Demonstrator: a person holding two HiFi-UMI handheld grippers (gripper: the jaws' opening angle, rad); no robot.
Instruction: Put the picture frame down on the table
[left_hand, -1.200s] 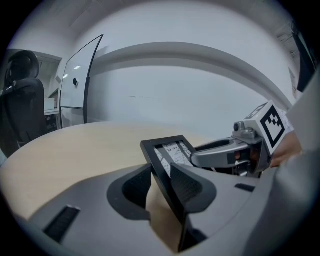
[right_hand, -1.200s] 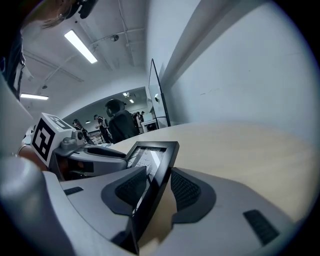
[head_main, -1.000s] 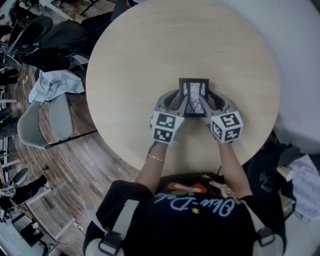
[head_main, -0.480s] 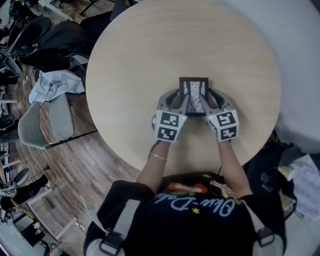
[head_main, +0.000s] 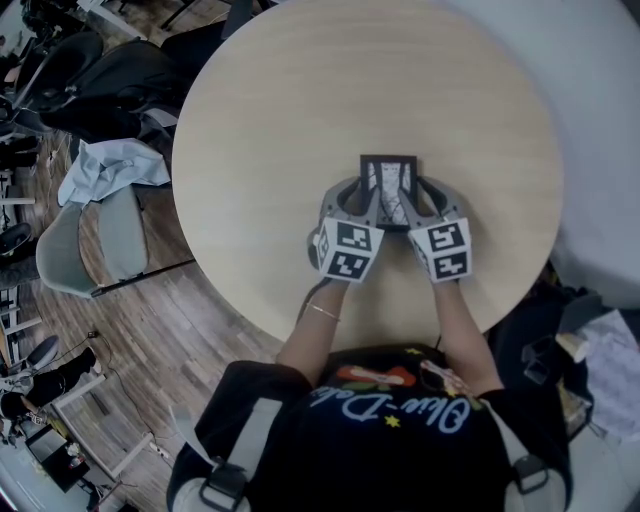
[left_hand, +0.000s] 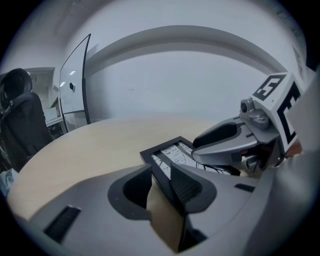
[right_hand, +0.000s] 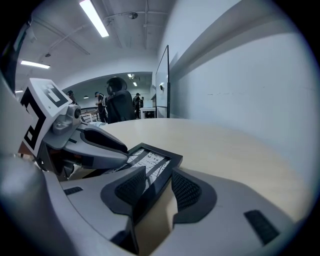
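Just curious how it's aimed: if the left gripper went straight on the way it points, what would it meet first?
The picture frame, already between the jaws of the left gripper; past it, probably the table.

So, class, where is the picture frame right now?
Head view: the picture frame is over the table, between the left tool on its left edge and the right tool on its right.

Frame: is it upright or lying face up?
Lying face up: the frame shows its picture from above, left tool and right tool gripping its sides. On table: cannot tell.
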